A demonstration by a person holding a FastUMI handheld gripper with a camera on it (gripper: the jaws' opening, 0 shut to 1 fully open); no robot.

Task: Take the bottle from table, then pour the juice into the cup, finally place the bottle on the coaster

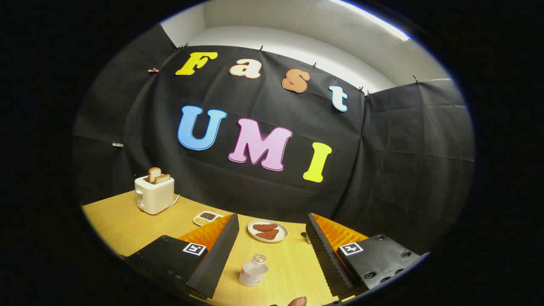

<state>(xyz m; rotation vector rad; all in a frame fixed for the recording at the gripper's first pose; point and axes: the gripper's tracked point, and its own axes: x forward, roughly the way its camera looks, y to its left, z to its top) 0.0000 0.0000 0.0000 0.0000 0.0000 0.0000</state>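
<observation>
The gripper [272,238] stands wide open, and the bottle [253,270] sits in the gap between its fingers with bare table [293,263] on both sides. Farther on, a plate [267,230] blocks the middle. A small dish [206,218] and a toaster [154,194] crowd the far left.

No readable words or numbers stand on the things here. Each side of the hand-held gripper [272,242], its fingers spread wide apart, carries a square black-and-white marker; those carry no text.
</observation>
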